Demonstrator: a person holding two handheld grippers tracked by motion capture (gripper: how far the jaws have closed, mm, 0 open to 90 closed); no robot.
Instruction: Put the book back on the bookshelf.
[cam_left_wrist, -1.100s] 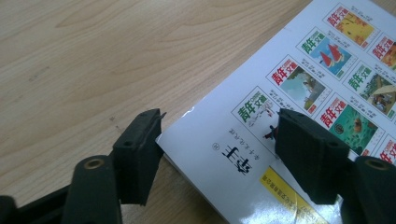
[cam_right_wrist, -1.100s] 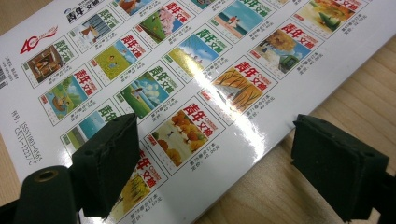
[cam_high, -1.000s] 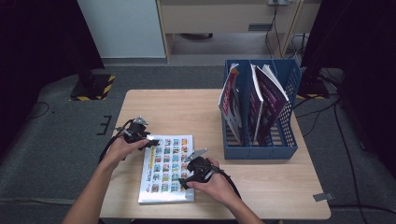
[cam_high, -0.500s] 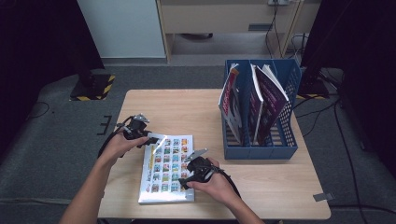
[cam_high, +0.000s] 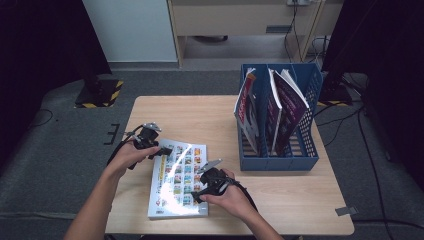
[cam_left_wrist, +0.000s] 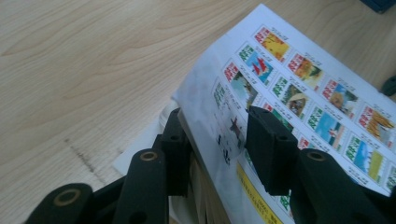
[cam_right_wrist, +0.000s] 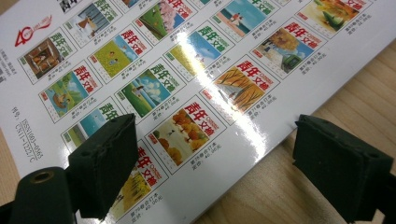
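High view: both grippers at a magazine on the table

High view looks down on a light wooden table (cam_high: 200, 112) with a glossy white magazine printed with rows of small colourful pictures (cam_high: 175, 192) lying flat near its near-left part. To the right, well apart from it, a blue plastic slotted file rack (cam_high: 305, 150) stands holding several upright magazines with red and purple covers (cam_high: 272, 110).

The left gripper (cam_high: 161, 150), held in the person's left hand (cam_high: 131, 155), sits at the far-left corner of the glossy magazine. In the left gripper view its jaws stand on either side of the lifted cover (cam_left_wrist: 219, 100), one above the sheet and one below it; they are close together around the cover with the pages fanning under it, but I cannot tell whether both pads press the paper, as a small gap seems to remain on one side.

The right gripper (cam_high: 199, 190), held in the right hand (cam_high: 232, 197), is at the magazine's right edge. In the right gripper view its jaws are spread wide, one over the printed cover (cam_right_wrist: 187, 84) and the other over the bare wood (cam_right_wrist: 280, 191) just beside the edge, pinching nothing
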